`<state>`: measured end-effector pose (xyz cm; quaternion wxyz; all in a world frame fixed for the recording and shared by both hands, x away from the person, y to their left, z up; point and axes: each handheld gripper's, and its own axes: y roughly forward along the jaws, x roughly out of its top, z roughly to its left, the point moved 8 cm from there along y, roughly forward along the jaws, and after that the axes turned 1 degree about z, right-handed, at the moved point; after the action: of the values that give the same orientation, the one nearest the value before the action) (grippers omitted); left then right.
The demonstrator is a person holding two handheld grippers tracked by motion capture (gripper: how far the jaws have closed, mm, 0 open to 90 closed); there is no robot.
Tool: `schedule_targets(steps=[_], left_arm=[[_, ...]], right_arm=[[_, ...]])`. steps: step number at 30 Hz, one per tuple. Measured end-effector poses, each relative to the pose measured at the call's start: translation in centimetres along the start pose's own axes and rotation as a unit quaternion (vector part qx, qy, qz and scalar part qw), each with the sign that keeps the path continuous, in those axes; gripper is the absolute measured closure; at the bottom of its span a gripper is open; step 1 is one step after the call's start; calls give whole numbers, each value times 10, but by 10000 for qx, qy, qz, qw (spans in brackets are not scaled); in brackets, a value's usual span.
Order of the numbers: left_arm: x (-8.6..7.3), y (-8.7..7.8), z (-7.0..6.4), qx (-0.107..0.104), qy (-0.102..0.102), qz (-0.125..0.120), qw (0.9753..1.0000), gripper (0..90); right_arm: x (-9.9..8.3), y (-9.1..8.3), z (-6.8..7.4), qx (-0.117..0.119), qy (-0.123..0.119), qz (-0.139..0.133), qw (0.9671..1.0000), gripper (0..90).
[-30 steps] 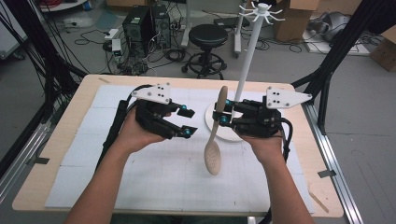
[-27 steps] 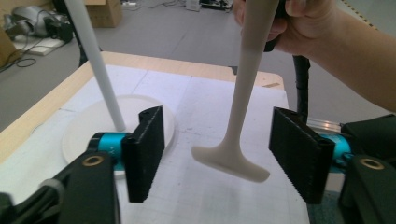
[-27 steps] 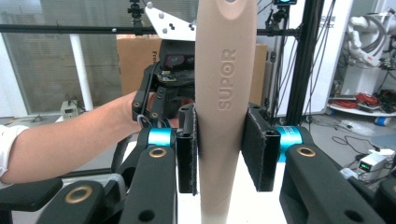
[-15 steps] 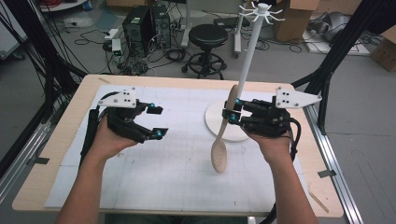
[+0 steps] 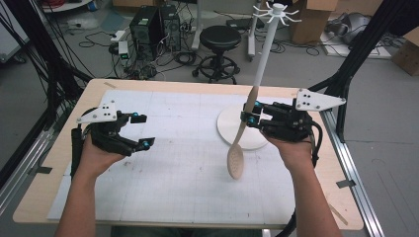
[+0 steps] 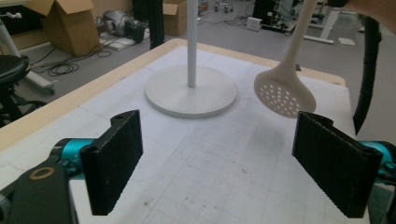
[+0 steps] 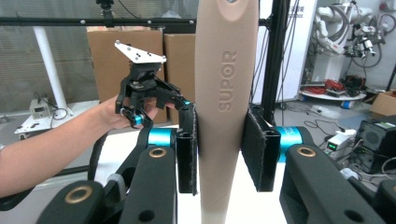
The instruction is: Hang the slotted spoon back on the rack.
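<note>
A beige slotted spoon (image 5: 238,157) hangs bowl-down above the mat, its handle (image 7: 224,102) clamped between the pads of my right gripper (image 5: 251,116), which is shut on it. Its perforated bowl (image 6: 283,91) shows in the left gripper view. A white rack stand with a round base (image 5: 232,129) and a hooked top (image 5: 276,11) rises just behind the spoon. My left gripper (image 5: 139,131) hovers over the left side of the mat, open, with nothing between its jaws. The right gripper view shows that left gripper (image 7: 140,112) farther off.
A white gridded mat (image 5: 173,173) covers the wooden table (image 5: 44,197). Behind the table stand a black stool (image 5: 220,37), computer cases (image 5: 150,24) and cardboard boxes (image 5: 306,17). Black frame posts (image 5: 360,49) flank the table.
My left gripper has let go of the spoon, opened and moved left, away from it. My right gripper keeps hold of the spoon and has shifted slightly right.
</note>
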<state>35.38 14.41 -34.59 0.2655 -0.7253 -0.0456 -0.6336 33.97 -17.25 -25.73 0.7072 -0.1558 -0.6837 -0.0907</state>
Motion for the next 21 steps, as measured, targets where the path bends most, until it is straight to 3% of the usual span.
schedule_targets(steps=[3,9,21], left_arm=[[-6,1,3,131,-39,96,9999,127],[-14,-3,8,378,-68,30,9993,70],[-21,-8,11,381,-115,-80,9992,62]], right_arm=[[1,-3,-3,-51,-10,36,10000,688],[4,-14,-13,-250,-4,111,9996,687],[23,-39,-41,-694,-65,286,9972,687]])
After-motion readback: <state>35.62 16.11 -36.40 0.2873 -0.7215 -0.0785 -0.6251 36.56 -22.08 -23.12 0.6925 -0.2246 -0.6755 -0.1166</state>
